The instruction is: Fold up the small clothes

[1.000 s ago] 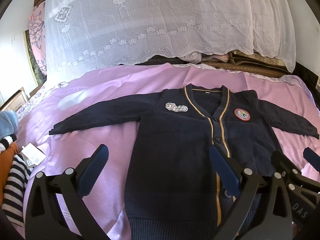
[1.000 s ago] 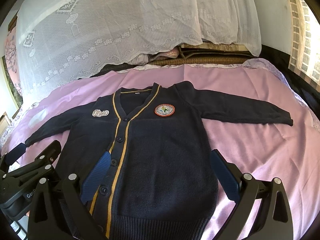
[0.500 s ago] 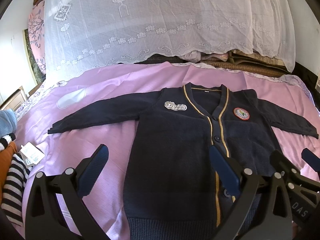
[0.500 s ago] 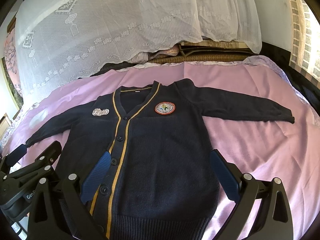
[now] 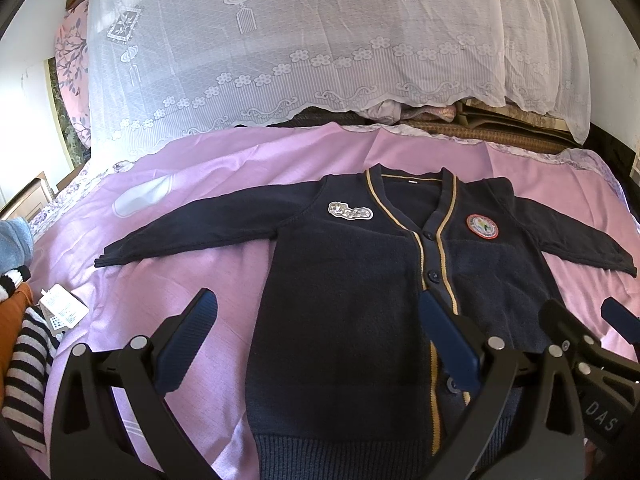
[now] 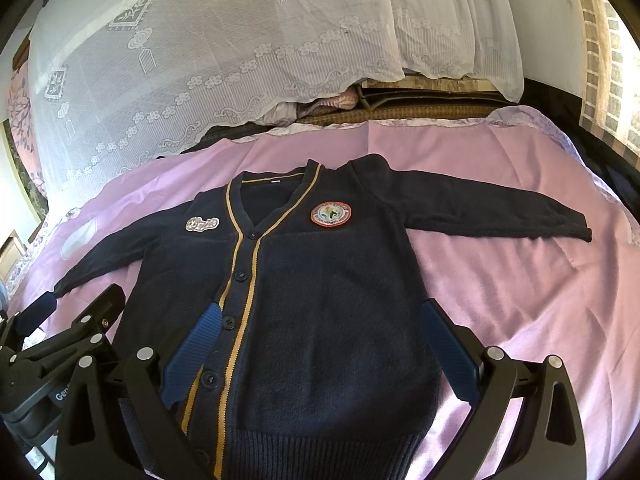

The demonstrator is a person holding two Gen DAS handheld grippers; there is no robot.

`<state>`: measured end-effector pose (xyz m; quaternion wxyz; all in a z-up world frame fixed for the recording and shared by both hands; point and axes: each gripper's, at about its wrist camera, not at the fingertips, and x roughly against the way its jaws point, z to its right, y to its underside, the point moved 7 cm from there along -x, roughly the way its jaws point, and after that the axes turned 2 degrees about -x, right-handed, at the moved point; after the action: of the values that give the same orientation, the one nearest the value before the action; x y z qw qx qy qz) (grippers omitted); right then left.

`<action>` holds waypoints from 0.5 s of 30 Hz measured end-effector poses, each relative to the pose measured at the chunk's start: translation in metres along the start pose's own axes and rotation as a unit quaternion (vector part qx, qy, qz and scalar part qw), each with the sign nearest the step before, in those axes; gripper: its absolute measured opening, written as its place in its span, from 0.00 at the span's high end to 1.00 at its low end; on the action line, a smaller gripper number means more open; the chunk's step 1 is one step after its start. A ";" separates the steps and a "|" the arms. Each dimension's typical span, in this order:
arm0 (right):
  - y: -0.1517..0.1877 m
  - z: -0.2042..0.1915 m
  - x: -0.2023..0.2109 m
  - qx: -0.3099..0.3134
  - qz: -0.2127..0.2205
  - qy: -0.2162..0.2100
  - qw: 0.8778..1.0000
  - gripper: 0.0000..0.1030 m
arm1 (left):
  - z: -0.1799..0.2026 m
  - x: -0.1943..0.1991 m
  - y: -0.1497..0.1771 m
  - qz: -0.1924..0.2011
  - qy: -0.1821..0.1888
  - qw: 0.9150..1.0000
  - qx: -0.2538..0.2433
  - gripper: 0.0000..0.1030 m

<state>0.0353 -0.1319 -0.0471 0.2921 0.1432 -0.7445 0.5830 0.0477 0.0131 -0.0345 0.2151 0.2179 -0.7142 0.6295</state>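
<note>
We see dark blue cardigan (image 5: pixel 344 320) flat in middle of pink bed sheet (image 5: pixel 224 184), sleeves spread out, buttons done up. Our left claw (image 5: pixel 320 344) wide open, holds nothing. Our right claw (image 6: pixel 320 356) wide open too, holds nothing. Both hang above bottom hem.

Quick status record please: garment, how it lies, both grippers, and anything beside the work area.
garment: navy cardigan, buttoned, gold trim
lay: flat and face up on the pink sheet, both sleeves spread out, no fold yet
badges: round red badge; silver patch
left gripper: open, above the hem, holding nothing
right gripper: open, above the hem, holding nothing
beside: striped clothes and a paper tag at the left edge
</note>
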 end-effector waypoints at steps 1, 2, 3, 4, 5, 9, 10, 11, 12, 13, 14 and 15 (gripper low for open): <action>0.001 0.000 0.000 0.000 0.000 0.000 1.000 0.03 | 0.000 0.000 0.001 0.000 0.000 1.000 0.000 0.04; 0.001 0.000 0.000 -0.001 -0.001 -0.001 1.000 0.03 | 0.001 0.000 0.001 -0.001 0.000 1.000 0.000 0.04; 0.001 0.000 0.000 -0.001 -0.001 0.000 1.000 0.03 | 0.001 0.000 0.001 -0.001 0.000 1.000 0.001 0.04; 0.001 0.000 0.000 -0.001 -0.001 -0.001 1.000 0.03 | 0.001 0.000 0.001 -0.001 0.001 1.000 0.001 0.04; 0.001 0.000 -0.001 -0.001 -0.001 -0.001 1.000 0.03 | 0.001 0.000 0.002 -0.001 0.001 1.000 0.001 0.04; 0.002 -0.001 -0.002 -0.002 -0.004 -0.003 1.000 0.03 | 0.002 0.000 0.002 -0.001 0.001 1.000 0.000 0.04; 0.003 -0.002 -0.002 -0.002 -0.004 -0.003 1.000 0.03 | 0.002 0.000 0.002 -0.001 0.001 1.000 0.000 0.04; 0.003 -0.002 -0.002 -0.003 -0.005 -0.003 1.000 0.03 | 0.001 0.000 0.001 -0.001 0.001 1.000 0.000 0.04; 0.003 -0.001 -0.002 -0.004 -0.005 -0.003 1.000 0.03 | 0.001 0.000 0.001 -0.001 0.001 1.000 0.001 0.04; 0.003 -0.001 -0.002 -0.004 -0.005 -0.003 1.000 0.03 | 0.001 0.000 0.001 -0.001 0.000 1.000 0.001 0.04; 0.003 -0.001 -0.002 -0.004 -0.005 -0.003 1.000 0.03 | 0.001 0.000 0.001 -0.001 0.000 1.000 0.001 0.04; 0.004 -0.002 -0.001 -0.004 -0.005 -0.004 1.000 0.03 | 0.001 0.000 0.000 -0.001 0.001 1.000 0.001 0.04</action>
<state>0.0350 -0.1289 -0.0506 0.2931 0.1481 -0.7473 0.5777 0.0476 0.0126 -0.0350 0.2159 0.2184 -0.7132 0.6301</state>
